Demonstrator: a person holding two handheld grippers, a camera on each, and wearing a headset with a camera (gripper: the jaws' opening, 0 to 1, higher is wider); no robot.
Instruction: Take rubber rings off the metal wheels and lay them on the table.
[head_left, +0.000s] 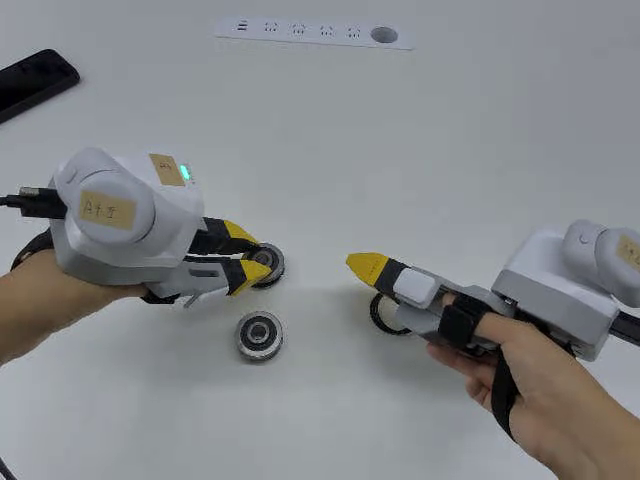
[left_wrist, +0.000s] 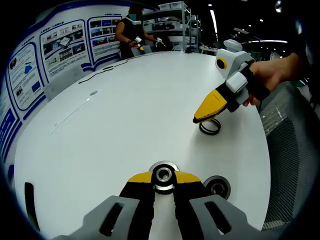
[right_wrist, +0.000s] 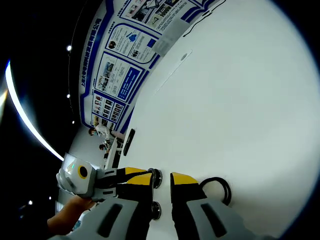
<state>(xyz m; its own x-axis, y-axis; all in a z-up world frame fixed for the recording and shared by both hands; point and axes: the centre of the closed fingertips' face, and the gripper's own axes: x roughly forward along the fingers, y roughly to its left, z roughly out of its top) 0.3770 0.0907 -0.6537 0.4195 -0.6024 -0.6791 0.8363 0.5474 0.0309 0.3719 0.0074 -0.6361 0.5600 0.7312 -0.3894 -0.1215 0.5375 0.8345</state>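
Head view: the left tongs (head_left: 248, 253), held in the left hand (head_left: 40, 290), are clamped on a metal wheel. This clamped wheel (head_left: 268, 265) sits low on the white worktop (head_left: 450, 150). Left gripper view shows the grip close up, one yellow tip on either side of the clamped wheel's hub.

A loose wheel (head_left: 259, 335) lies flat just beside the clamped wheel, on the person's side of it and not touching it.

To the right of the clamped wheel, across a bare stretch of worktop, the right tongs (head_left: 366, 266) point their yellow tips towards it, held in the right hand (head_left: 530, 390). Right gripper view shows these tongs narrowly parted with nothing between them.

The rubber ring (head_left: 383, 316) lies flat on the worktop, right of the clamped wheel and partly under the right tongs, outside their grip. Whether it touches them I cannot tell.

Well beyond the clamped wheel lies a white power strip (head_left: 315, 32). Beyond it and to the left lies a black slab (head_left: 32, 80).
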